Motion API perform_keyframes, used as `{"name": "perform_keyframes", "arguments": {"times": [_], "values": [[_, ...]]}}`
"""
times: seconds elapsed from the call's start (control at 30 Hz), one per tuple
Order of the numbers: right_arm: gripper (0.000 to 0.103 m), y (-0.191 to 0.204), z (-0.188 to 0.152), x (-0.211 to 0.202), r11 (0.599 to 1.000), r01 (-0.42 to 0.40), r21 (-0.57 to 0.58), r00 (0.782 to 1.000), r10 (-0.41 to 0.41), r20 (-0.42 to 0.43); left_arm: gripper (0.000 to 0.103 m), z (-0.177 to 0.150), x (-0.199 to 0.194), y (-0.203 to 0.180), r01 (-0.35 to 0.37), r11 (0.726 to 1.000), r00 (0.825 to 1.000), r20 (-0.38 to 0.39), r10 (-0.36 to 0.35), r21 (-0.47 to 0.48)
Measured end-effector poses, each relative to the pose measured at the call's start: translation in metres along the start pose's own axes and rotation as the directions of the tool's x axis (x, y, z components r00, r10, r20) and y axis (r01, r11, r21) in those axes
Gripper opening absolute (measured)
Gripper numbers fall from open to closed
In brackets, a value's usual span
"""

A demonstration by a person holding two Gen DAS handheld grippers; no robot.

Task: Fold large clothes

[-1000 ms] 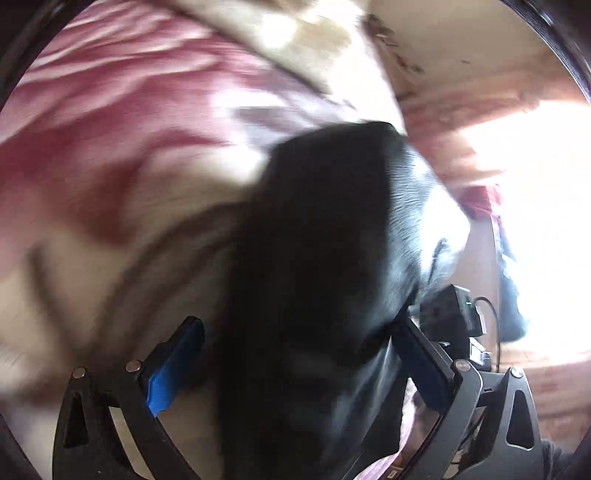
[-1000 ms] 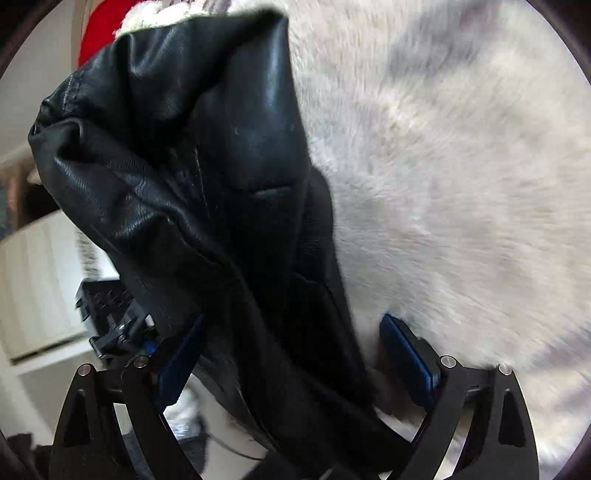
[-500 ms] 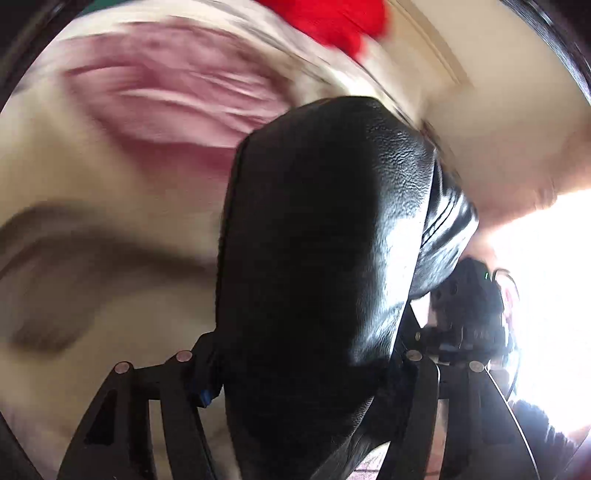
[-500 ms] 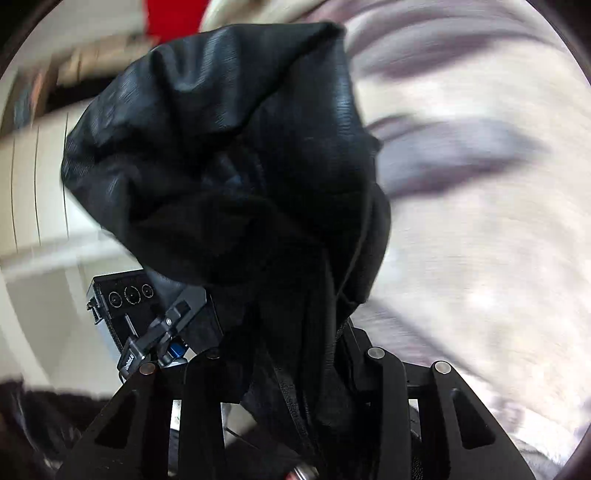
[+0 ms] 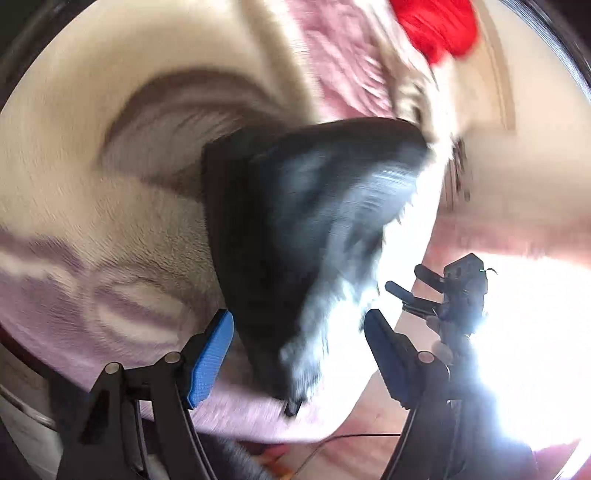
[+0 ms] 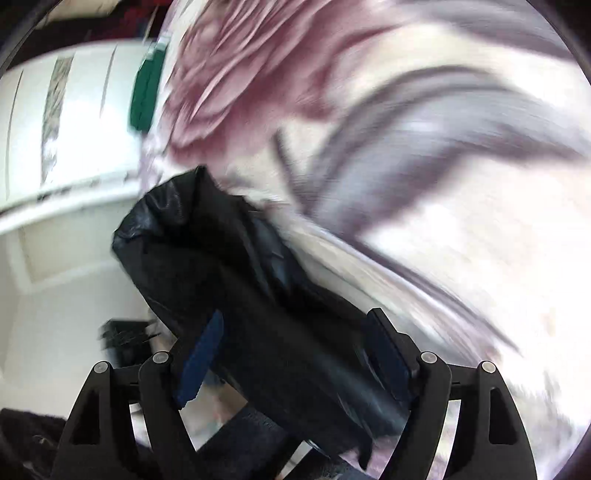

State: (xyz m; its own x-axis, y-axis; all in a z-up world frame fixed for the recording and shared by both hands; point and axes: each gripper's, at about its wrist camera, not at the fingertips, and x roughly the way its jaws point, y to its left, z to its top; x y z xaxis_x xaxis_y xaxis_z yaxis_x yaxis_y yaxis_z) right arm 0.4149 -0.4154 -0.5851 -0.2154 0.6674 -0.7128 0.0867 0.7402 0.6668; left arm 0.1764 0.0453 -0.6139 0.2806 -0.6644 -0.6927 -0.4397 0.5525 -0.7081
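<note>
Left gripper [image 5: 297,343] – fingers apart, black jacket [image 5: 295,229] between them, contact blurred | Right gripper [image 6: 295,354] – fingers apart around the jacket [image 6: 236,280], lower part cut off | Jacket over a flowered blanket [image 5: 92,221], pattern smeared | Red cloth [image 5: 439,26] at top edge, glare hides right side

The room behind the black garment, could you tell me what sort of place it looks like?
Probably a bedroom at home. A plush floral blanket, spread like bedding, fills both views; white panelled furniture stands beside it, and a red item lies at its far end. Motion blur hides finer detail.
</note>
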Motion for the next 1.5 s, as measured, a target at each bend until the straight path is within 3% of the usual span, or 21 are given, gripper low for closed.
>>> {"name": "perform_keyframes", "arguments": {"times": [0.07, 0.17, 0.23, 0.27, 0.3, 0.33, 0.43, 0.47, 0.53, 0.6, 0.63, 0.73, 0.8, 0.87, 0.97, 1.13, 1.17, 1.2, 1.27, 1.37, 1.5], "values": [[0.083, -0.022, -0.045, -0.027, 0.996, 0.002, 0.094, 0.996, -0.010, 0.084, 0.072, 0.014, -0.014, -0.026, -0.060, 0.989, 0.998, -0.019, 0.063, 0.133], [0.083, -0.042, -0.103, -0.028, 0.978, -0.024, 0.205, 0.990, -0.005, 0.142, 0.072, 0.050, -0.010, -0.082, -0.190, 0.905, 0.980, 0.024, 0.196, 0.381], [0.083, -0.052, -0.139, -0.014, 0.957, -0.074, 0.280, 0.984, 0.024, 0.177, 0.072, 0.078, 0.016, -0.113, -0.252, 0.793, 0.961, 0.043, 0.275, 0.555], [0.083, -0.055, -0.156, -0.002, 0.946, -0.091, 0.311, 0.981, 0.031, 0.192, 0.072, 0.095, 0.043, -0.131, -0.287, 0.705, 0.937, 0.037, 0.347, 0.648], [0.083, -0.059, -0.167, 0.012, 0.941, -0.084, 0.327, 0.980, 0.018, 0.200, 0.072, 0.108, 0.067, -0.138, -0.285, 0.649, 0.923, 0.018, 0.385, 0.706], [0.083, -0.058, -0.172, 0.031, 0.938, -0.080, 0.339, 0.977, 0.007, 0.211, 0.072, 0.108, 0.080, -0.135, -0.286, 0.612, 0.910, 0.008, 0.415, 0.737], [0.083, -0.064, -0.172, 0.069, 0.910, -0.148, 0.386, 0.962, 0.041, 0.271, 0.072, 0.104, 0.138, -0.142, -0.225, 0.433, 0.865, -0.025, 0.501, 0.873], [0.083, -0.066, -0.174, 0.073, 0.901, -0.149, 0.407, 0.951, 0.019, 0.307, 0.063, 0.105, 0.146, -0.141, -0.222, 0.406, 0.860, -0.019, 0.511, 0.887], [0.074, -0.071, -0.181, 0.076, 0.874, -0.179, 0.452, 0.920, -0.014, 0.392, 0.046, 0.117, 0.160, -0.136, -0.213, 0.429, 0.871, -0.028, 0.491, 0.878], [0.021, -0.075, -0.185, 0.077, 0.853, -0.151, 0.499, 0.906, -0.082, 0.416, 0.036, 0.141, 0.153, -0.126, -0.170, 0.586, 0.912, -0.098, 0.397, 0.792], [0.007, -0.077, -0.190, 0.073, 0.842, -0.165, 0.513, 0.892, -0.094, 0.442, 0.033, 0.142, 0.145, -0.125, -0.155, 0.631, 0.921, -0.120, 0.370, 0.760], [0.000, -0.074, -0.203, 0.049, 0.835, -0.226, 0.501, 0.837, -0.096, 0.538, 0.031, 0.151, 0.109, -0.108, -0.071, 0.819, 0.952, -0.205, 0.226, 0.569], [0.000, -0.069, -0.203, 0.035, 0.848, -0.230, 0.477, 0.823, -0.092, 0.561, 0.031, 0.154, 0.100, -0.082, -0.050, 0.894, 0.954, -0.244, 0.175, 0.446], [0.000, -0.069, -0.192, 0.036, 0.867, -0.191, 0.460, 0.846, -0.093, 0.525, 0.031, 0.163, 0.100, -0.055, -0.006, 0.947, 0.959, -0.268, 0.097, 0.322], [0.010, -0.073, -0.176, 0.048, 0.870, -0.182, 0.458, 0.889, -0.053, 0.454, 0.031, 0.164, 0.101, -0.062, -0.014, 0.944, 0.955, -0.274, 0.110, 0.330], [0.014, -0.079, -0.175, 0.051, 0.871, -0.213, 0.443, 0.882, -0.024, 0.471, 0.036, 0.158, 0.103, -0.083, -0.031, 0.889, 0.938, -0.294, 0.184, 0.456], [0.024, -0.081, -0.175, 0.054, 0.863, -0.227, 0.452, 0.874, -0.024, 0.485, 0.037, 0.159, 0.105, -0.085, -0.027, 0.888, 0.932, -0.310, 0.188, 0.460], [0.051, -0.083, -0.177, 0.055, 0.851, -0.239, 0.467, 0.868, -0.028, 0.496, 0.040, 0.159, 0.105, -0.088, -0.023, 0.885, 0.927, -0.322, 0.193, 0.464], [0.082, -0.088, -0.185, 0.049, 0.825, -0.280, 0.490, 0.851, -0.022, 0.524, 0.054, 0.155, 0.099, -0.097, -0.023, 0.871, 0.917, -0.337, 0.214, 0.491], [0.083, -0.089, -0.207, 0.042, 0.803, -0.311, 0.508, 0.830, -0.031, 0.557, 0.075, 0.149, 0.082, -0.112, 0.007, 0.852, 0.923, -0.332, 0.196, 0.524], [0.083, -0.070, -0.210, 0.039, 0.826, -0.328, 0.459, 0.809, -0.006, 0.588, 0.075, 0.154, 0.065, -0.116, 0.001, 0.846, 0.936, -0.297, 0.186, 0.533]]}}
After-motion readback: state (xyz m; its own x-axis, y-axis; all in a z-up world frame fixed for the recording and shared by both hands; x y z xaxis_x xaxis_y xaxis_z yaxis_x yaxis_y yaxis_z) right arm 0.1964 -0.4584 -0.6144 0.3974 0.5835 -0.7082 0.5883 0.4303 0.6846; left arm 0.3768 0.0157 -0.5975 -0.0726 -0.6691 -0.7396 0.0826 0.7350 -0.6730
